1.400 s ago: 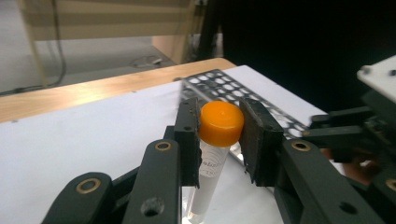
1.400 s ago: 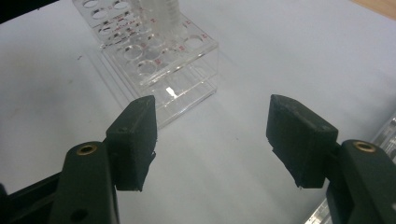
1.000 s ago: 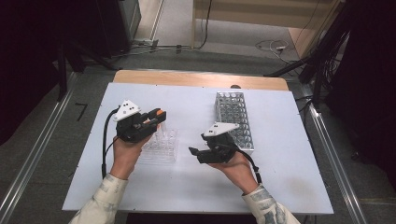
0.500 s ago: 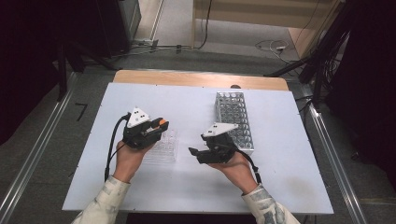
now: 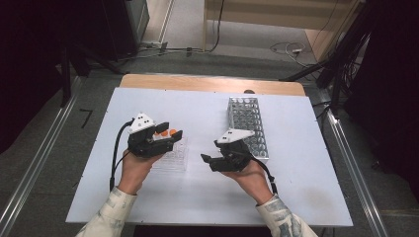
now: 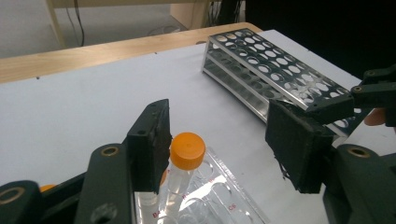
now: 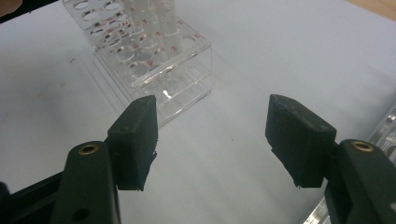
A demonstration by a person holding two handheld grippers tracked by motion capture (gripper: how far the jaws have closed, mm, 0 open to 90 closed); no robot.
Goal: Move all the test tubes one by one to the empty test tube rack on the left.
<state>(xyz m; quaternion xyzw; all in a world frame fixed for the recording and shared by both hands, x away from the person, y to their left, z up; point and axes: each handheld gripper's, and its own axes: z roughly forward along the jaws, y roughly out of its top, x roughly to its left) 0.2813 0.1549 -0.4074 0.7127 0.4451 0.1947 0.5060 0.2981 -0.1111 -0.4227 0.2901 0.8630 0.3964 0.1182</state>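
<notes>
I read this as a lab recording bench: a white tabletop [image 5: 207, 197] on an aluminium-rail frame [image 5: 29, 182], a perforated metal test-tube rack [image 5: 247, 126], a clear acrylic tube rack [image 7: 154, 51], dark curtains, and cables [image 5: 286, 48] across grey floor.

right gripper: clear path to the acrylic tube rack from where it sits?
Probably yes. The right gripper has its jaws open with nothing between them, and in its own view bare white table lies between it and the clear rack. The left gripper hovers over the rack's far side, so crowding is possible.
</notes>
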